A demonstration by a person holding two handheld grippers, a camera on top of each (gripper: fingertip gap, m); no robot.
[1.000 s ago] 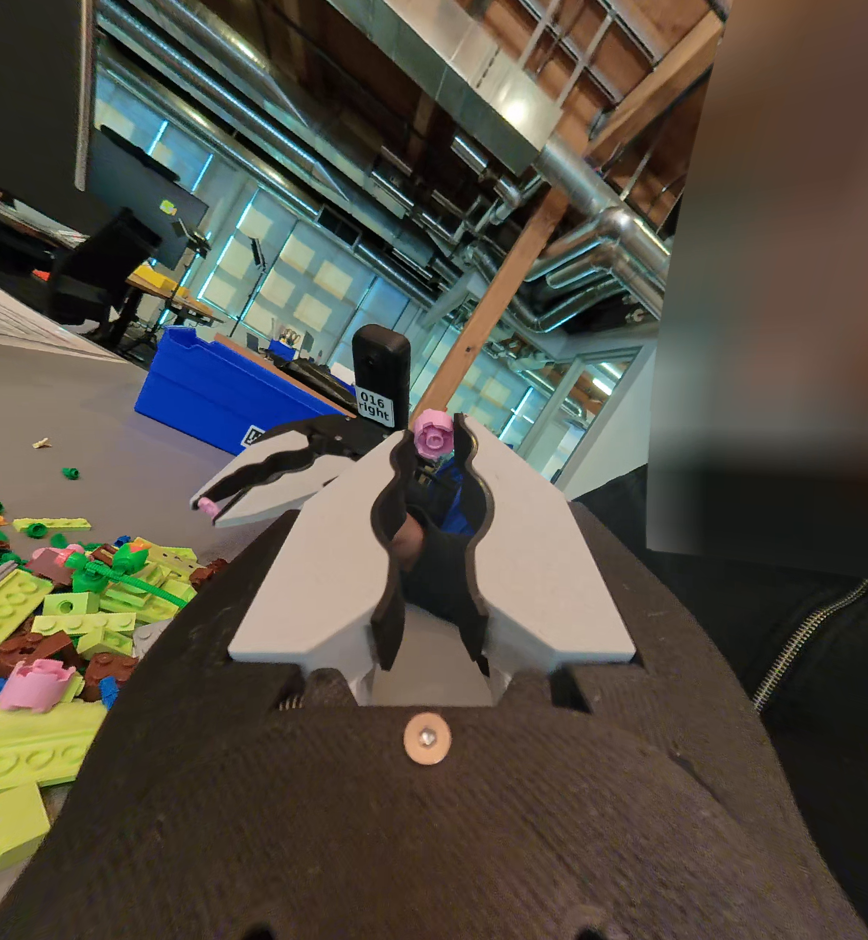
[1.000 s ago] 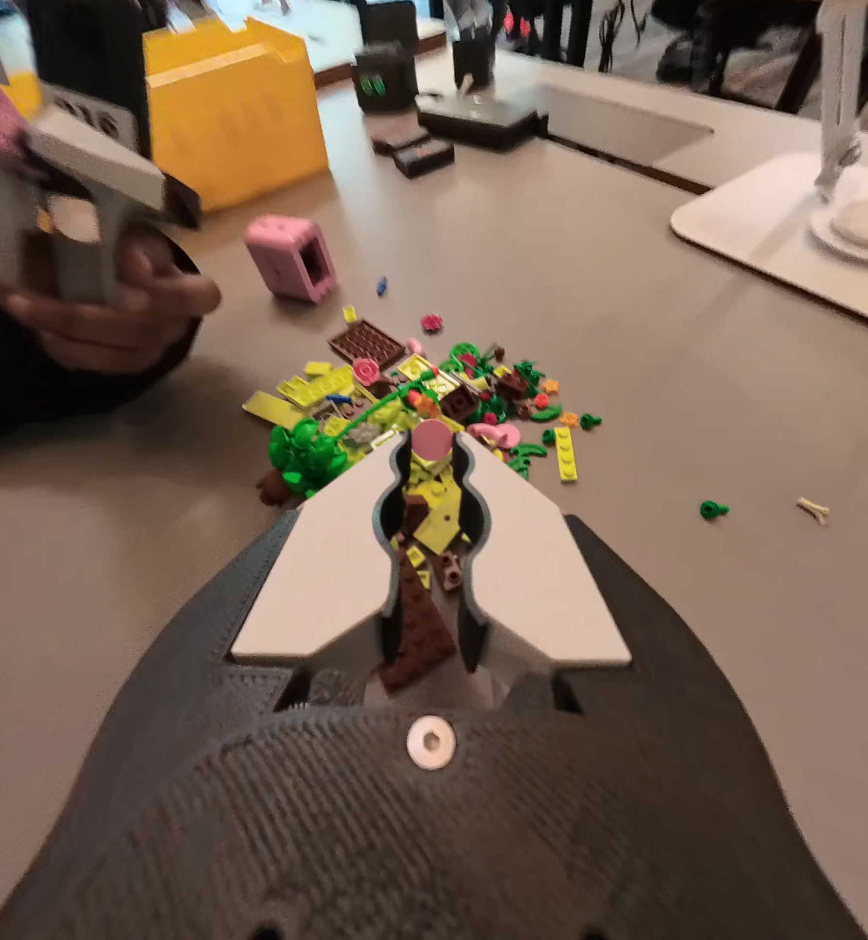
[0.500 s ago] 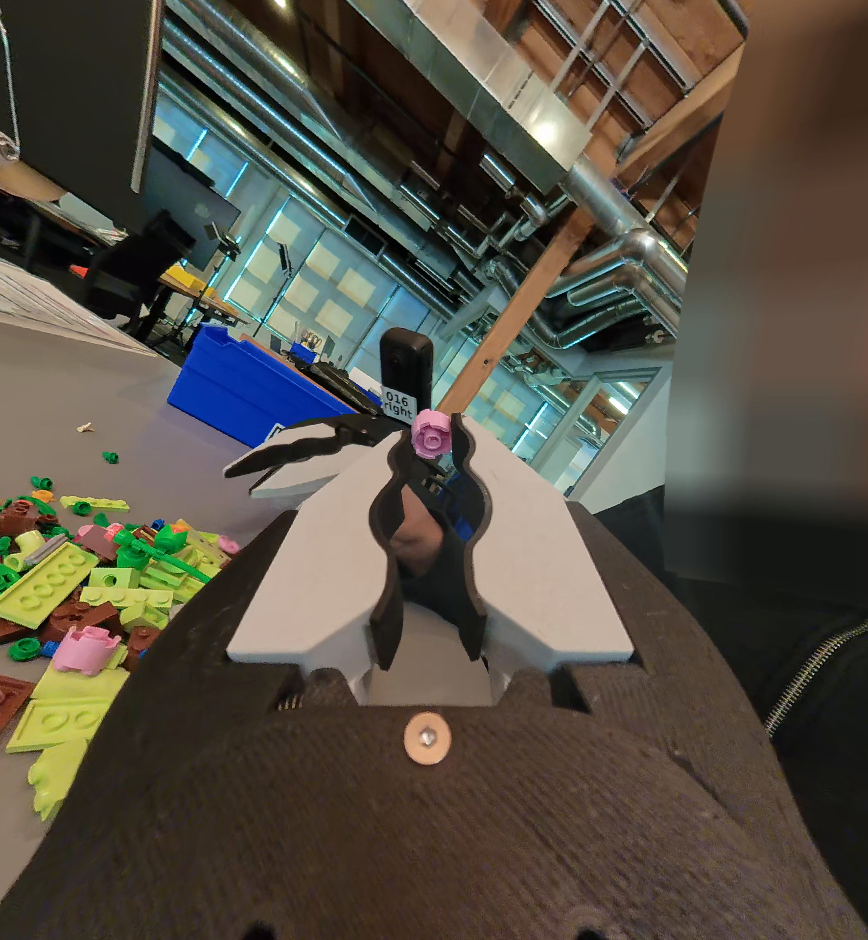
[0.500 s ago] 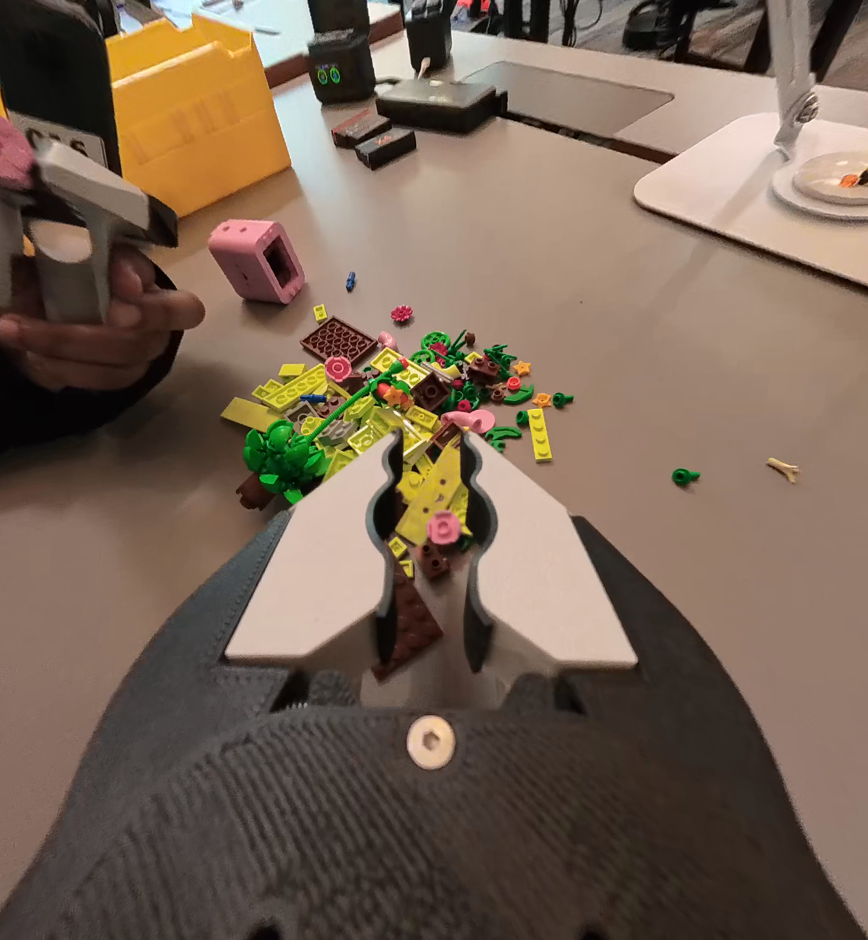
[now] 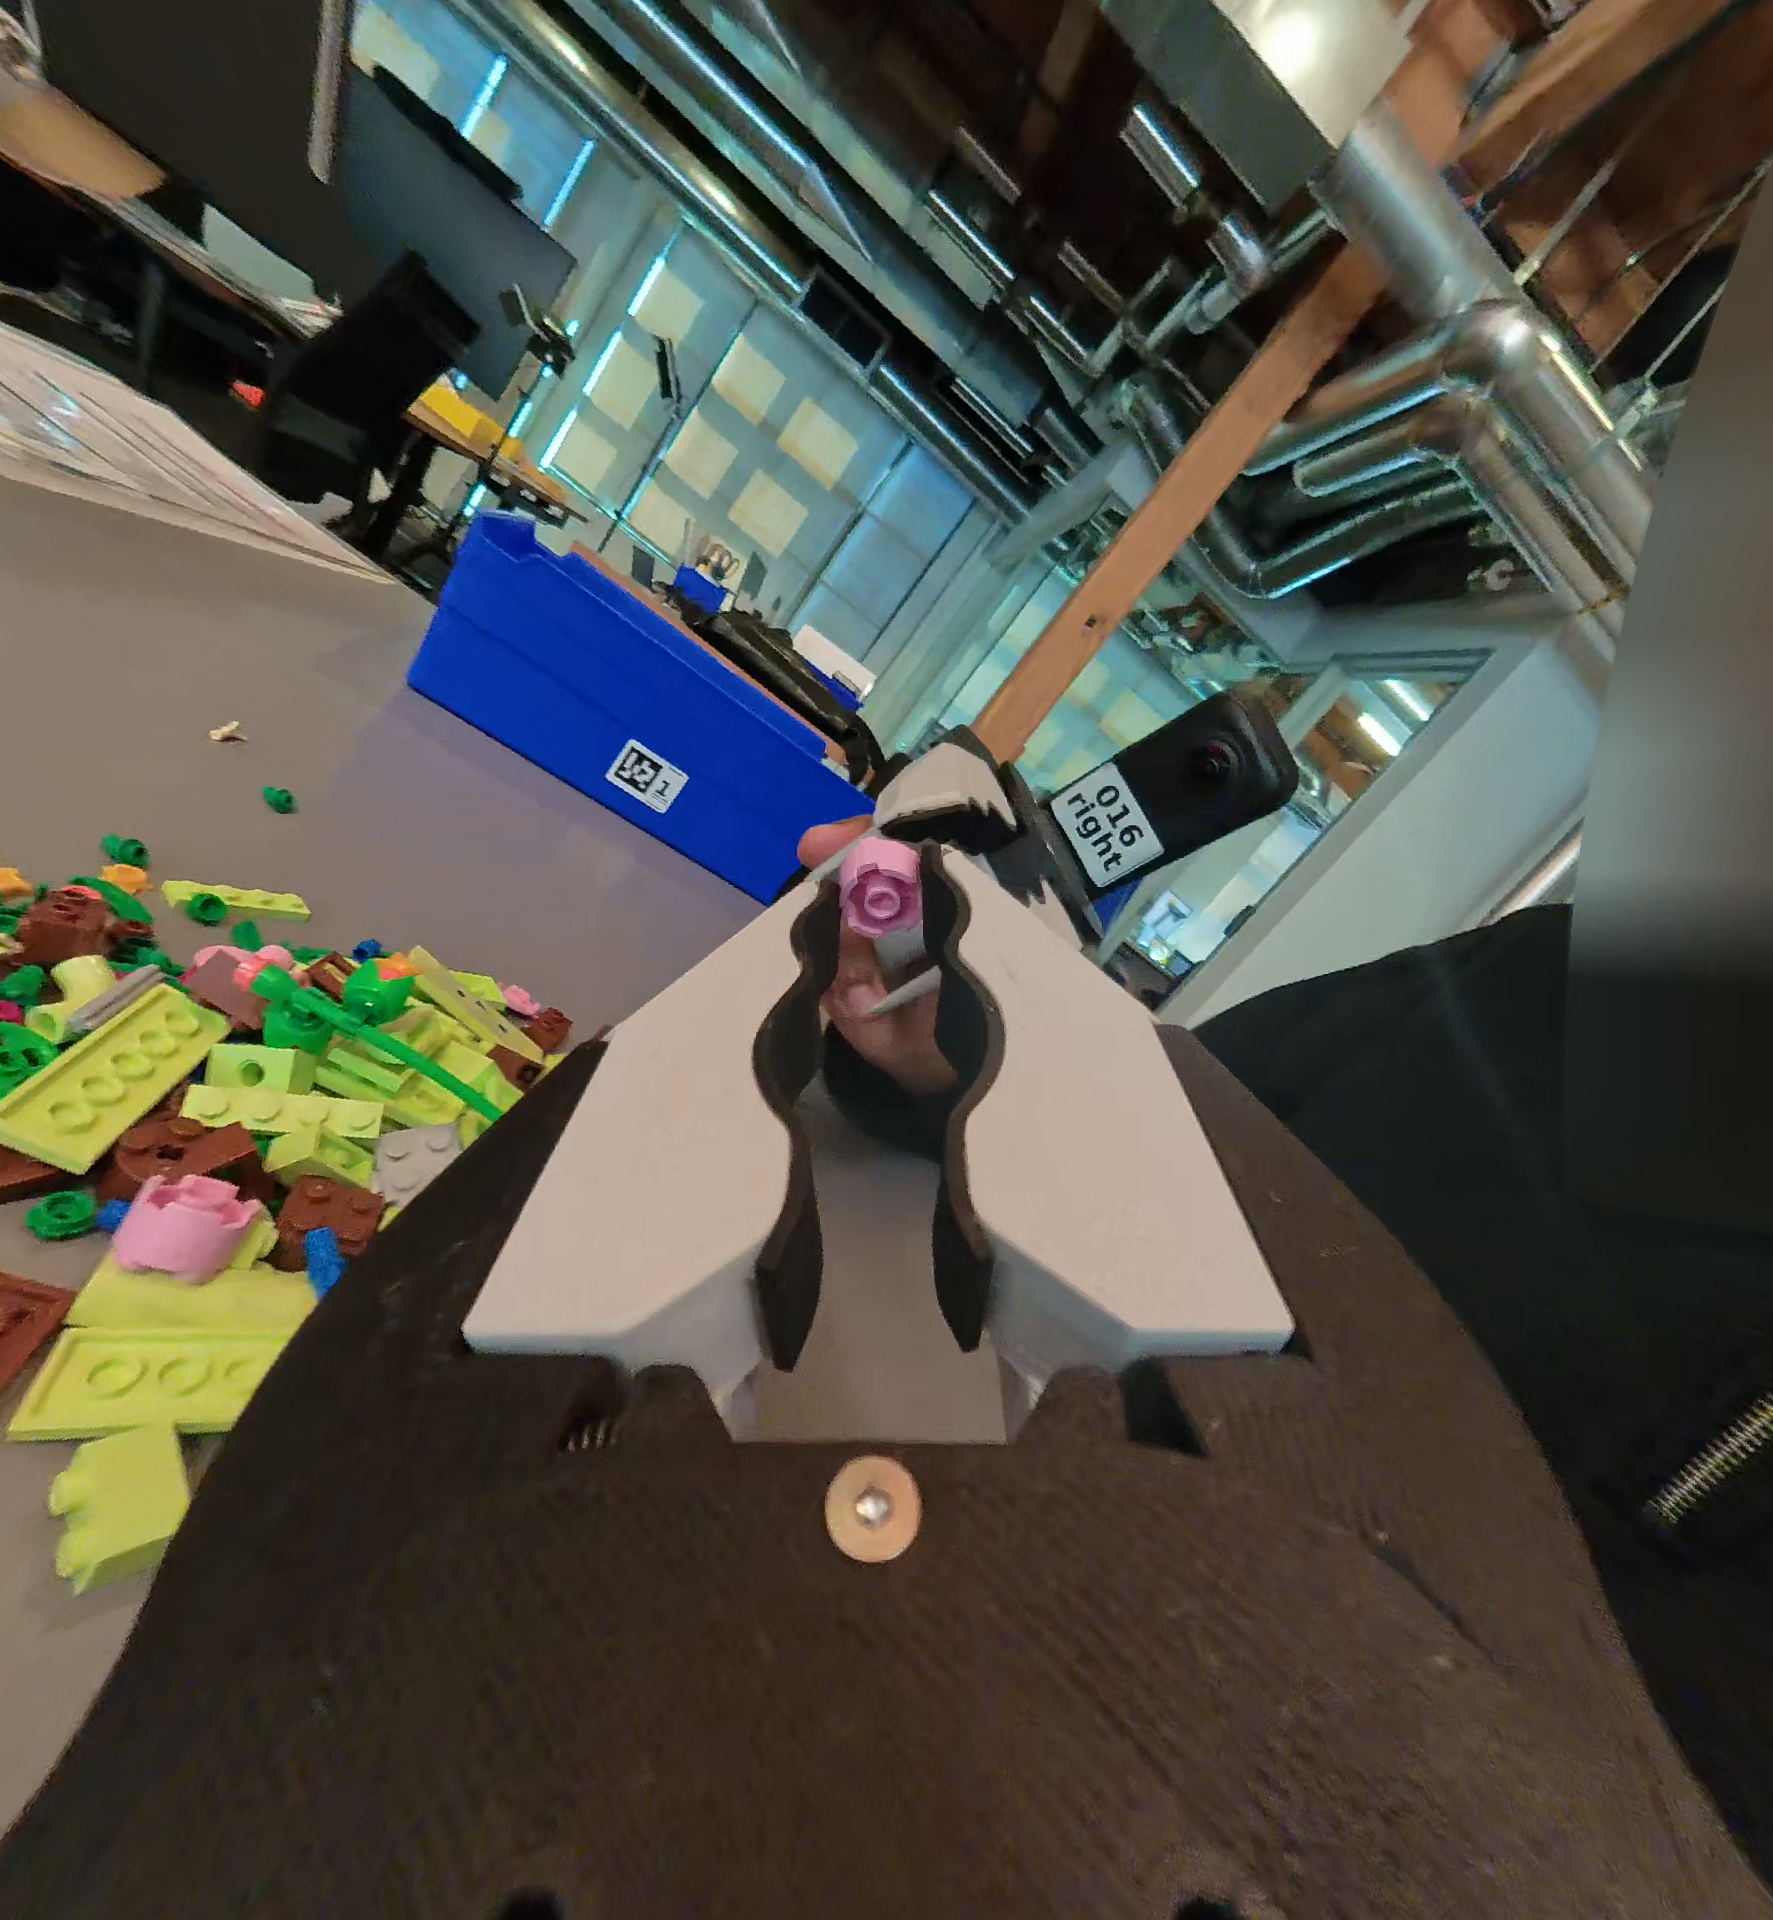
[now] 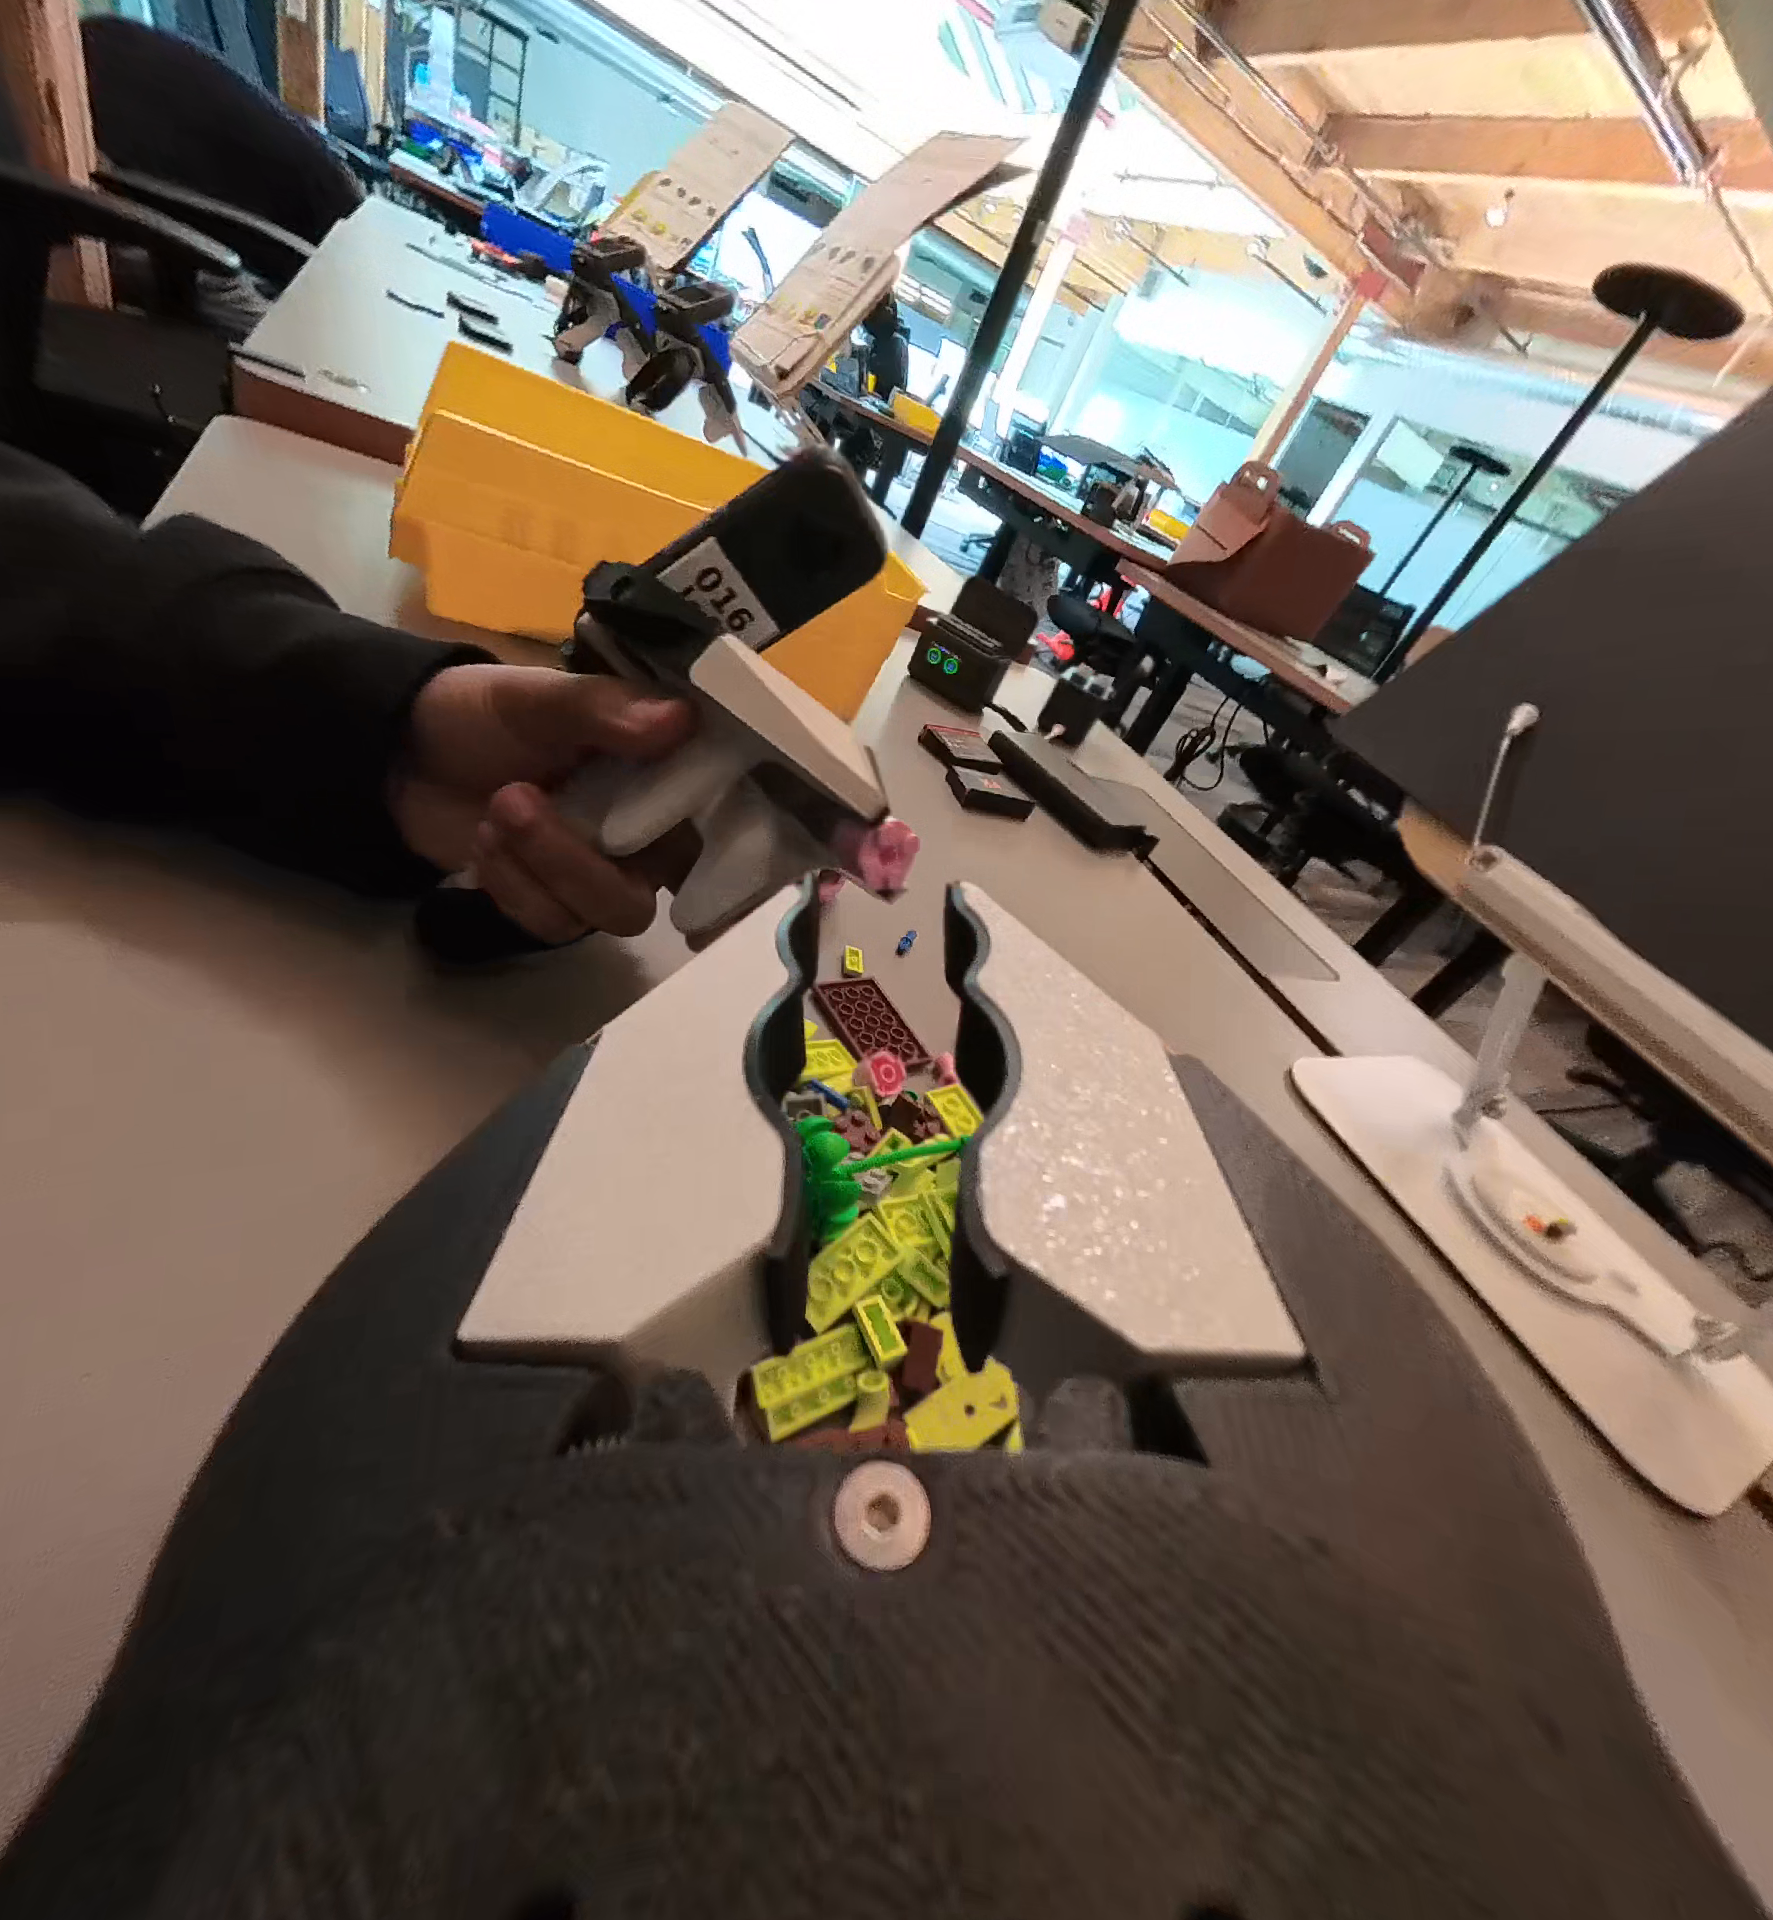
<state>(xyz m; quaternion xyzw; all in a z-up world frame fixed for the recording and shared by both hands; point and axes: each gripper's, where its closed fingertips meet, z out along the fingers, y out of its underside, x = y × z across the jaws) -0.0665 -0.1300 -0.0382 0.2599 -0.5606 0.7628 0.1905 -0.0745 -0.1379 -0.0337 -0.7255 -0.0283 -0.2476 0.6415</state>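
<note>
- Grey table (image 6: 186, 1039) under an open ceiling of pipes and timber beams, strewn with a pile of toy bricks (image 5: 186, 1091), mostly lime, brown and green; blue bin (image 5: 591, 707) beyond it in the left wrist view, yellow bin (image 6: 549, 499) behind the left hand (image 6: 539, 790) in the right wrist view.
- Compared with half a second ago: right gripper (image 6: 882, 904) now raised off the pile and turned toward the other tool, fingers parted and empty; small pink piece seen between them earlier no longer there.
- Left gripper (image 5: 877, 883) tilted differently from before, camera body of the right tool now showing to the right of its tips rather than behind them.
- Left gripper pinched on a pink flower brick (image 5: 877, 896), held right at the fingertips, well above the table, as in the earlier frames.
- Same pink flower brick (image 6: 887, 847) seen from the right wrist view just beyond the parted right fingertips, close to the gap but apart from both fingers.
- Larger pink brick (image 5: 186, 1226) lying loose on lime plates at the near edge of the pile.
</note>
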